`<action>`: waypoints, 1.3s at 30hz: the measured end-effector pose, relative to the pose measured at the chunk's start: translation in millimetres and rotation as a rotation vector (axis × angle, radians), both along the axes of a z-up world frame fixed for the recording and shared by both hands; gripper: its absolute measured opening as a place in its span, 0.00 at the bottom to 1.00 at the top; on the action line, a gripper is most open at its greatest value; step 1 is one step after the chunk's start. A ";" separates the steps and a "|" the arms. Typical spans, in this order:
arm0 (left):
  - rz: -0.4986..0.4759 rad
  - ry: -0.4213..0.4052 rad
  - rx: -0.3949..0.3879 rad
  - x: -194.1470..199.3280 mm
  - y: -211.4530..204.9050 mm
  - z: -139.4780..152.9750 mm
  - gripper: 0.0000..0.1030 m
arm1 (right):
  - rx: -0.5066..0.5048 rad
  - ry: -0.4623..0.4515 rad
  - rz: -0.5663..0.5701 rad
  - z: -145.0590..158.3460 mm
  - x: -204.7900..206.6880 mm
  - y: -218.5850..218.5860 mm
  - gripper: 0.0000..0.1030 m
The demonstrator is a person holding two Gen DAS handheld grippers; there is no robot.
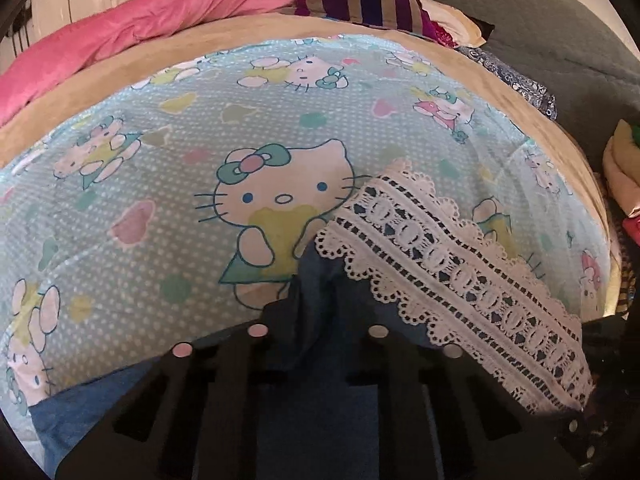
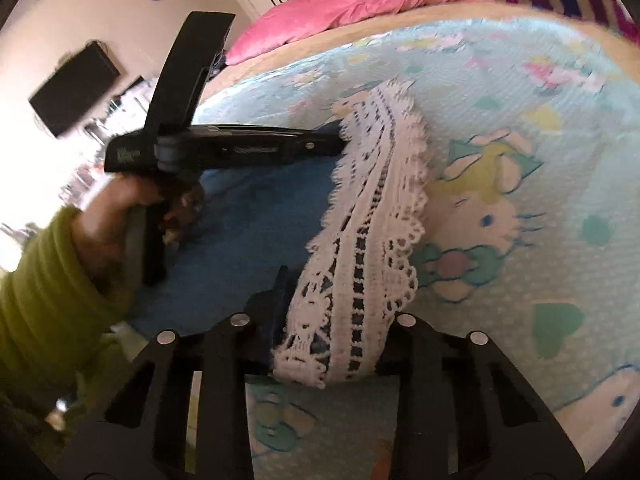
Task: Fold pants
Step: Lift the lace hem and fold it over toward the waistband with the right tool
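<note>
On the bed (image 1: 120,128), soft limp pants (image 2: 256,216) pinched at the lace hem (image 2: 360,240) by both left tongs (image 1: 320,280) and right tongs (image 2: 320,312), best gripped there.

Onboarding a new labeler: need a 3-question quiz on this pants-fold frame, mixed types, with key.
1. True or false: the left gripper is shut on the pants at the far end of the white lace hem.
2. The bedsheet under the pants is printed with: A) plain stripes B) cartoon cats and hearts C) plaid checks.
3. Fill in: the hand holding the left gripper comes out of a ____ sleeve.

Key
1. True: its fingers pinch the blue cloth beside the lace, while the right gripper bites the near end of the same hem.
2. B
3. Green
</note>
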State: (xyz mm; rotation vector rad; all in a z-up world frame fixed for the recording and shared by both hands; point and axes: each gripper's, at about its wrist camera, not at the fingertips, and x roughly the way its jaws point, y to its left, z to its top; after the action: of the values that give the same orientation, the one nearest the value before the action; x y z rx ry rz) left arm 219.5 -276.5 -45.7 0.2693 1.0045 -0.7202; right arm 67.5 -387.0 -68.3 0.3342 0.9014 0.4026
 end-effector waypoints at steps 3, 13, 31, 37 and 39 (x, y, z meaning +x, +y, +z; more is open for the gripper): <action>0.031 0.015 -0.062 -0.4 12.4 4.8 0.08 | -0.011 -0.022 0.023 9.2 1.1 11.4 0.21; 0.130 0.002 -0.268 -11.5 73.9 48.9 0.07 | -0.063 -0.136 0.177 56.1 2.6 72.6 0.21; 0.590 0.061 -0.529 -53.3 291.5 35.3 0.32 | -0.370 -0.190 0.551 47.6 -12.3 246.2 0.23; 0.653 0.098 -0.640 -64.7 324.5 27.6 0.45 | -0.379 -0.138 0.633 32.2 -20.9 277.9 0.33; 0.651 0.102 -0.651 -64.8 324.8 28.0 0.48 | -0.363 -0.144 0.657 35.2 -24.9 279.5 0.42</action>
State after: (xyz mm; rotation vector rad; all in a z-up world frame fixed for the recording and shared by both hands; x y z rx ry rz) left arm 154.7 48.3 -17.7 -0.6434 0.8306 -0.4252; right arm 42.7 -107.5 -33.1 -0.3366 0.9083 0.8387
